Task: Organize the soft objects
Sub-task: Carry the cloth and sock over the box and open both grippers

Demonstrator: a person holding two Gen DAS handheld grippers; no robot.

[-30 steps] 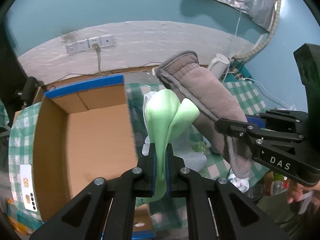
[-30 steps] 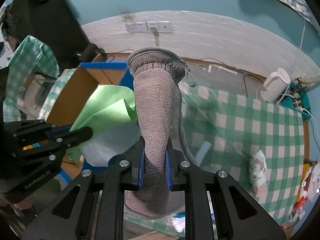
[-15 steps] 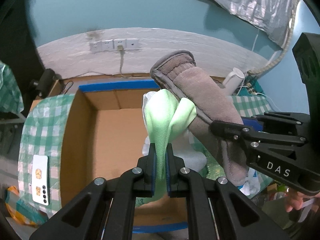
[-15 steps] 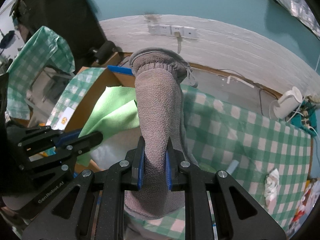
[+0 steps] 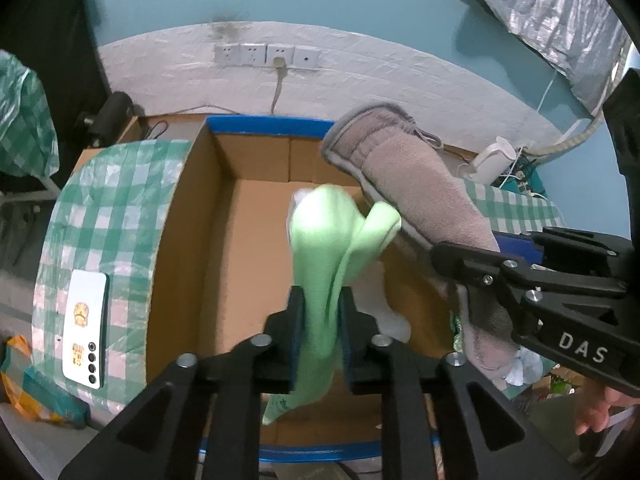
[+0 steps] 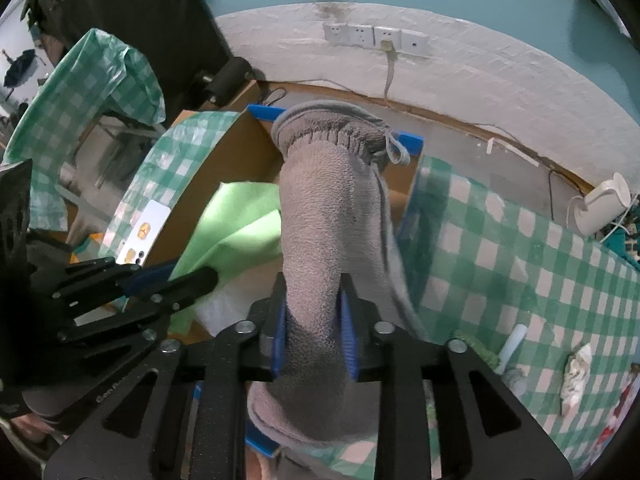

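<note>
Green cloth (image 5: 320,264) pinched in our left claw (image 5: 320,316), grey slipper (image 6: 320,248) clamped in our right claw (image 6: 314,332), both hanging over the cardboard box (image 5: 188,240), ready to drop in.

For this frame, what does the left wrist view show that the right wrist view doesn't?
Only the left wrist view shows the cardboard box's bare floor and the left gripper shut on the green cloth from behind. Only the right wrist view shows the crumpled tissue on the checked tablecloth and the right gripper clamping the grey fleece mitt. Both show cloth, mitt, box, the white phone and wall sockets.
</note>
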